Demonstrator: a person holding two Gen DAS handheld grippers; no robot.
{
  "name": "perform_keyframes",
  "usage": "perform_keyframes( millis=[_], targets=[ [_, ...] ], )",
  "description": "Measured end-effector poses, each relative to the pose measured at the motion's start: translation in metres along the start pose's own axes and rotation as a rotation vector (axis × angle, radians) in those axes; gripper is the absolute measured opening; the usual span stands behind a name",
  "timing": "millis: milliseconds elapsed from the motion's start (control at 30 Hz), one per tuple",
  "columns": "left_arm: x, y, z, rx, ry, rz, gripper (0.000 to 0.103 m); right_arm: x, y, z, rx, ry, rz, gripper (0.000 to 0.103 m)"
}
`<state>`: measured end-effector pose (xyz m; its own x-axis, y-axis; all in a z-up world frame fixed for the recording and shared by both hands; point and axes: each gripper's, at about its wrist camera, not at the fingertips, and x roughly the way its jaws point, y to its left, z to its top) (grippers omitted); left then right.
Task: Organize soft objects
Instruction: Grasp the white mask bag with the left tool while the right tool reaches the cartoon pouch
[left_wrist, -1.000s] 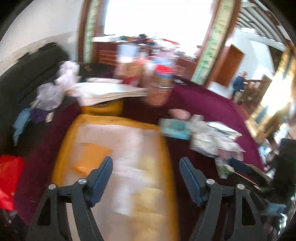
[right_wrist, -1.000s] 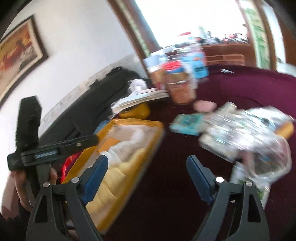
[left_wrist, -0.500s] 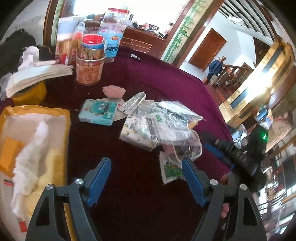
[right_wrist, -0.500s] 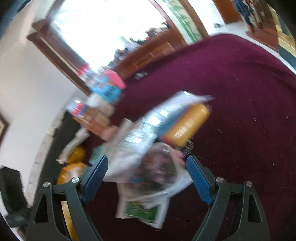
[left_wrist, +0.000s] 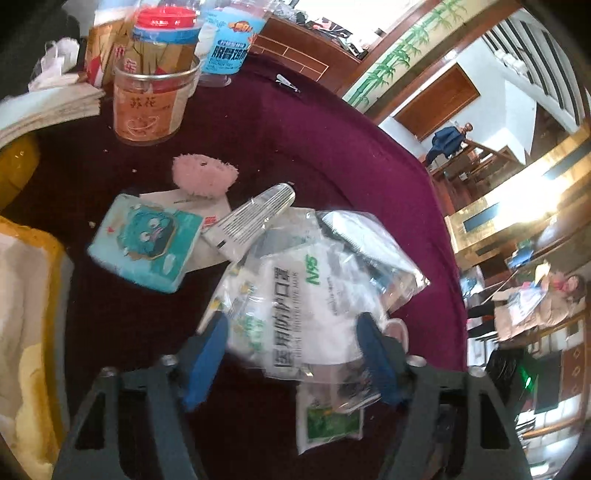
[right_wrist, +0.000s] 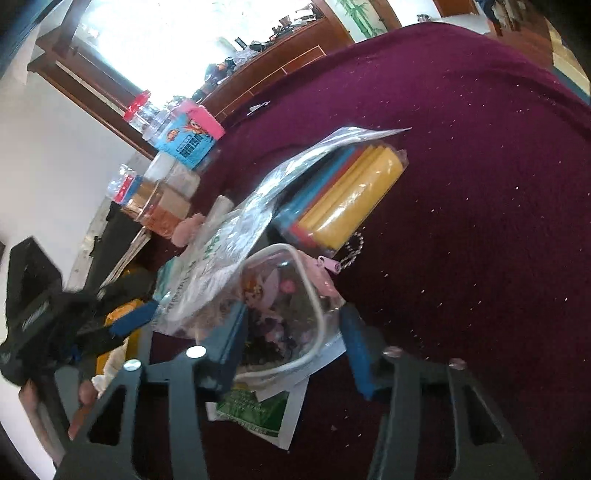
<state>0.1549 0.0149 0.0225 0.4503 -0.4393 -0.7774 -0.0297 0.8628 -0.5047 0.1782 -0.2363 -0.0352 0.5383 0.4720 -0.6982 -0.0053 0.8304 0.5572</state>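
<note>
A heap of soft packets lies on the purple table. My left gripper (left_wrist: 291, 354) is open, its blue fingers either side of a clear N95 mask packet (left_wrist: 306, 306). A teal tissue pack (left_wrist: 144, 243), a pink fluffy puff (left_wrist: 203, 173) and a green sachet (left_wrist: 328, 424) lie around it. My right gripper (right_wrist: 295, 339) is open over a clear zip pouch with cartoon print (right_wrist: 280, 306), fingers either side of it. A bag of yellow and blue cloths (right_wrist: 351, 195) lies beyond. The left gripper also shows in the right wrist view (right_wrist: 125, 321).
Jars and a blue-labelled tub (left_wrist: 229, 40) stand at the table's far side, with an orange-labelled jar (left_wrist: 151, 96) nearer. A yellow bag of white wadding (left_wrist: 26, 332) lies at the left. The table edge (left_wrist: 454, 258) curves on the right.
Both grippers have swung from the yellow bag toward the heap and moved down close over it. The left now straddles the mask packet, the right the zip pouch.
</note>
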Motion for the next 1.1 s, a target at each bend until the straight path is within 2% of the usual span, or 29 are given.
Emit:
perform_keyframes(
  millis=[33, 100, 167, 267, 333, 433, 467, 500, 533, 600, 667, 733, 767, 833, 933, 1000, 1033, 1100],
  targets=[
    [0.003, 0.0, 0.003, -0.021, 0.003, -0.004, 0.06, 0.0, 0.0, 0.0, -0.002, 0.002, 0.001, 0.045],
    [0.01, 0.0, 0.008, -0.028, 0.009, 0.018, 0.046, -0.001, 0.0, -0.001, 0.003, -0.002, 0.012, 0.04],
    [0.021, 0.004, 0.009, -0.054, 0.057, 0.026, 0.042, -0.003, -0.002, -0.001, 0.009, 0.0, 0.025, 0.038],
    [0.019, 0.0, 0.007, -0.025, 0.043, 0.038, 0.02, -0.004, -0.003, -0.002, 0.015, -0.001, 0.04, 0.035],
    [0.019, 0.001, 0.002, -0.028, 0.065, 0.027, 0.02, -0.005, -0.002, -0.002, 0.012, -0.006, 0.042, 0.035],
    [0.001, 0.001, -0.005, -0.039, 0.018, -0.037, 0.021, -0.005, -0.003, -0.001, 0.019, -0.007, 0.043, 0.036],
    [-0.004, 0.001, -0.005, -0.045, 0.004, -0.043, 0.033, -0.004, -0.004, -0.001, 0.02, -0.004, 0.03, 0.037],
    [-0.005, 0.0, -0.005, -0.051, 0.003, -0.039, 0.056, -0.004, -0.004, -0.001, 0.02, -0.003, 0.027, 0.037],
    [-0.007, 0.0, -0.005, -0.064, 0.011, -0.03, 0.064, -0.003, -0.004, -0.001, 0.021, -0.005, 0.029, 0.037],
    [-0.007, 0.002, -0.004, -0.078, 0.009, -0.035, 0.065, -0.003, -0.005, -0.002, 0.021, -0.003, 0.026, 0.04],
    [-0.003, 0.002, -0.001, -0.079, -0.005, -0.004, 0.064, -0.003, -0.007, -0.001, 0.026, -0.005, 0.02, 0.044],
    [0.004, 0.006, 0.003, -0.109, 0.008, -0.011, 0.05, -0.002, -0.008, -0.001, 0.034, -0.002, 0.02, 0.046],
    [0.009, 0.006, 0.004, -0.118, 0.029, -0.017, 0.032, -0.002, -0.009, -0.002, 0.033, -0.004, 0.023, 0.046],
    [0.018, 0.004, 0.008, -0.115, 0.046, -0.017, 0.012, -0.001, -0.007, -0.002, 0.027, -0.005, 0.019, 0.046],
    [0.014, 0.004, 0.002, -0.116, 0.047, -0.033, 0.005, -0.001, -0.006, -0.002, 0.026, -0.007, 0.028, 0.044],
    [0.003, 0.008, -0.001, -0.118, 0.028, -0.057, 0.002, -0.002, -0.009, -0.002, 0.037, -0.006, 0.056, 0.033],
    [-0.008, 0.013, -0.004, -0.139, 0.016, -0.086, 0.002, -0.004, -0.008, -0.002, 0.038, -0.011, 0.067, 0.031],
    [-0.025, 0.022, -0.011, -0.164, -0.005, -0.135, 0.001, -0.007, -0.006, -0.002, 0.031, -0.019, 0.083, 0.013]
  ],
)
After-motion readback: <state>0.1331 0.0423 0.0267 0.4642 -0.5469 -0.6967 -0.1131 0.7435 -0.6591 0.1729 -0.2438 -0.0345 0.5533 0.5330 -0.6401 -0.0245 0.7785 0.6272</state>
